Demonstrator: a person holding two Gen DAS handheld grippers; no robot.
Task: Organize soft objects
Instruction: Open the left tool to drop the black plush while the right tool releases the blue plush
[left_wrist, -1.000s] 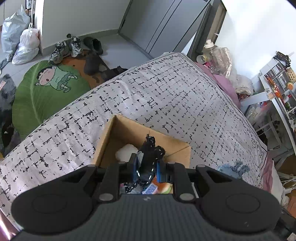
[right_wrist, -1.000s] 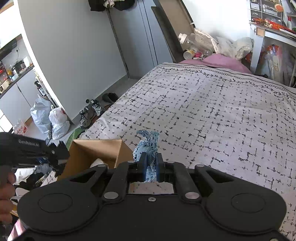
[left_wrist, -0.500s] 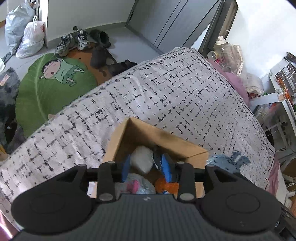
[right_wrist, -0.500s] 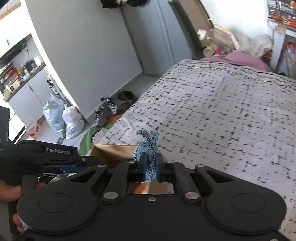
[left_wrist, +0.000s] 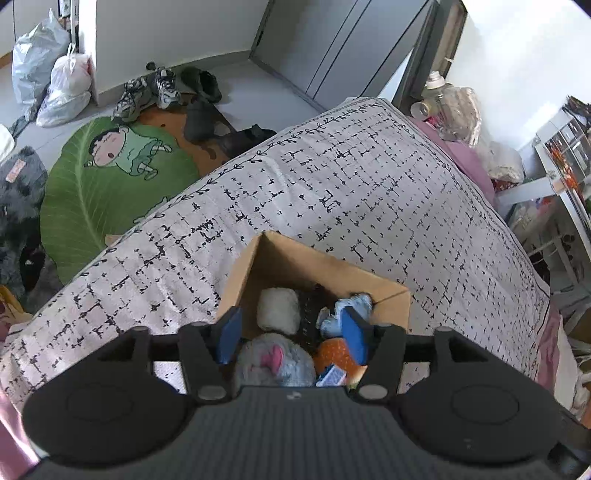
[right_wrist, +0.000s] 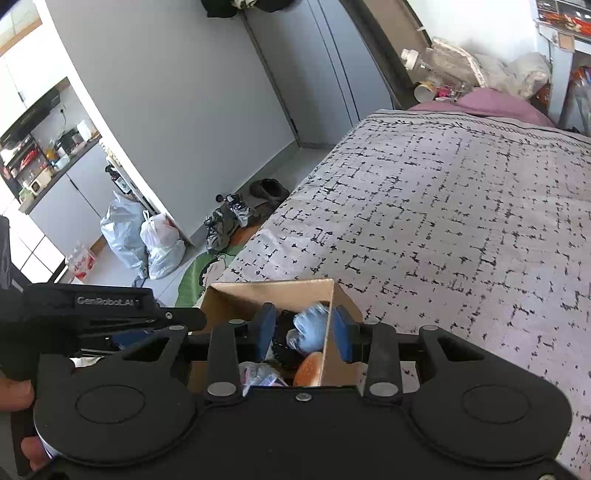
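Left wrist view: left gripper (left_wrist: 293, 330) is hovering with jaws spread wide and holding nothing over the cardboard box (left_wrist: 303, 264), which is sitting on the patterned bedspread (left_wrist: 332, 184). Inside are lying a white plush (left_wrist: 277, 309), grey plush (left_wrist: 275, 360), orange plush (left_wrist: 330, 354), black toy (left_wrist: 309, 308) and blue toy (left_wrist: 345, 306). Right gripper (right_wrist: 303, 330) is likewise gaping wide above the blue toy.
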